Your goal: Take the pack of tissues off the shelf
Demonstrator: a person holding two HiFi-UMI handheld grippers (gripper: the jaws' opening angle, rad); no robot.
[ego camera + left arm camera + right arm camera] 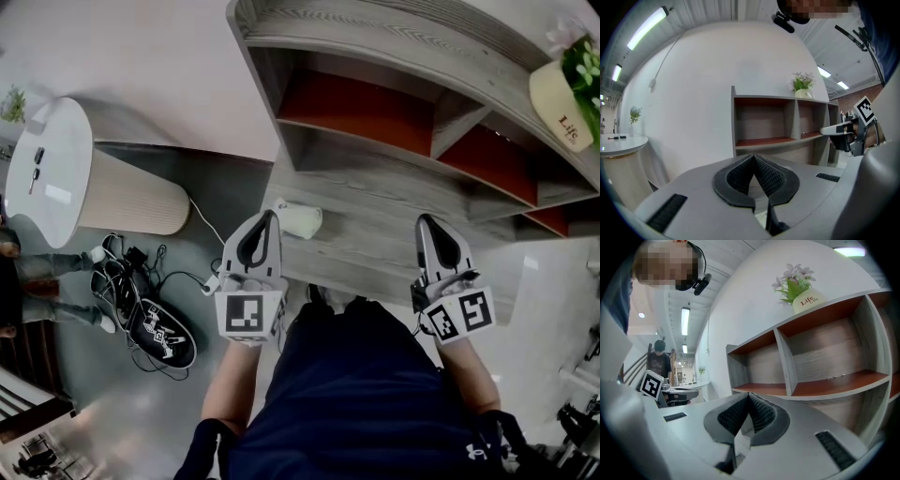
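A white pack of tissues (300, 220) lies on the grey wooden ledge of the shelf unit (394, 202), at its left end. My left gripper (269, 217) is shut and empty, with its tip just left of the pack, close to it or touching. In the left gripper view its ribbed pads meet at the tip (753, 156) and the shelf stands straight ahead. My right gripper (425, 220) is shut too, with nothing in it, held over the ledge's right part. Its pads meet (749, 395) in front of the open compartments.
The compartments with red-brown boards (361, 108) hold nothing that I can see. A cream pot with a plant (565, 105) stands on top of the unit. On the floor to the left are a round white table (52, 164) and a tangle of cables (131, 281). A person (658, 363) stands far off.
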